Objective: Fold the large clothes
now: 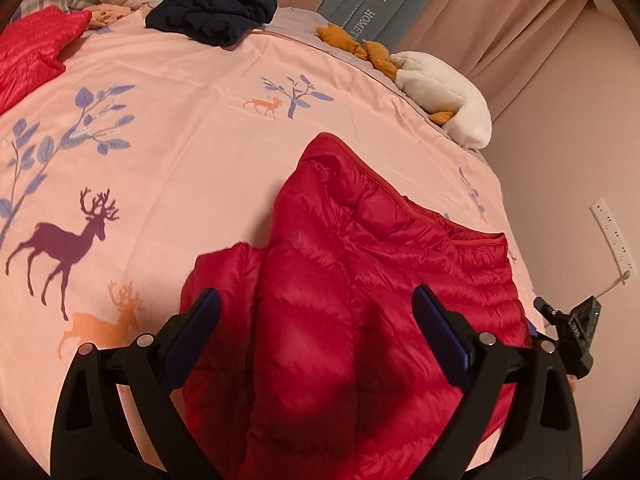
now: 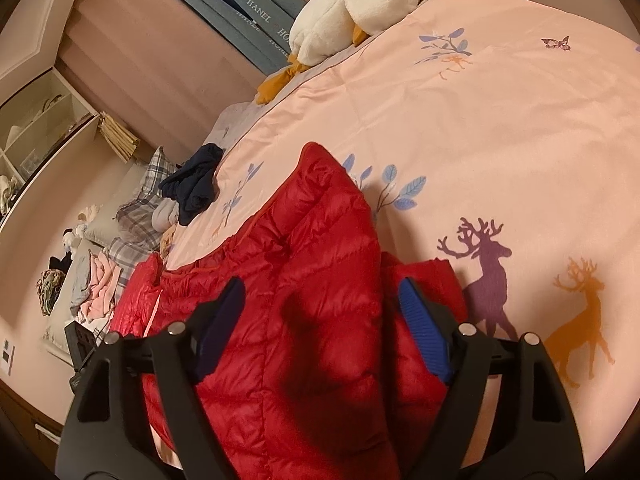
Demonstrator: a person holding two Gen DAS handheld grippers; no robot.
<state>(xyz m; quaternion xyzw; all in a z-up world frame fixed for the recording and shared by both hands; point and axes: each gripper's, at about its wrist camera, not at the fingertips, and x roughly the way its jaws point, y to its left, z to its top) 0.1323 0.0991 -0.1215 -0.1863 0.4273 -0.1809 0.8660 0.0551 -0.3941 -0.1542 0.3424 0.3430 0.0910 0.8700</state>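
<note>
Two handheld grippers above a red down jacket [image 1: 340,288] that lies partly folded on a pink duvet [image 1: 192,128] printed with deer and leafy branches; all positions are given relative to the jacket. Nearest the lens, the left gripper [image 1: 316,308] hangs over the jacket's near end with its blue-padded fingers [image 1: 200,320] spread wide on either side of the quilted fabric, pressing on nothing. The right gripper [image 2: 320,300], seen from its own camera, likewise straddles the jacket, jaws released, the ribbed pads [image 2: 420,332] clear of the cloth, with only the jacket's surface below the gap. A folded panel of the jacket overlaps the main body and tapers to a rounded end pointing away from the grippers. Beside the jacket, on the duvet, stand a purple deer print [image 1: 64,240] and an orange one [image 1: 104,324]. Well beyond the jacket, at the far edge of the bed, lie a crumpled dark navy garment [image 1: 212,4], a second red garment [image 1: 32,52], and a white plush toy with orange feet [image 1: 440,88]. Behind these rise grey-blue lettered boxes [image 1: 384,0] and a curtain [image 1: 500,20].
</note>
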